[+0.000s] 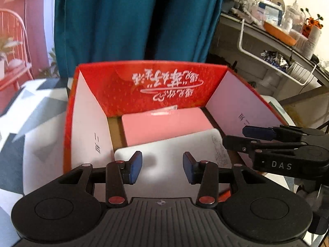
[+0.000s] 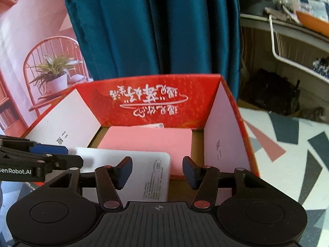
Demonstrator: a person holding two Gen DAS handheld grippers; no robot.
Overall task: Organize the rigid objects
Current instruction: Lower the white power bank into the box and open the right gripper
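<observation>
Both claws, left gripper (image 1: 162,167) and right gripper (image 2: 157,171), hung spread and empty above the white slab (image 1: 174,154) (overlapping a pink slab (image 1: 164,126)) inside the red box (image 1: 156,86).

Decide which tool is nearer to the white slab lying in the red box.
Left. The left tool hovers open directly over the white slab; the right tool sits off its right edge, over the pink slab and box floor.
</observation>
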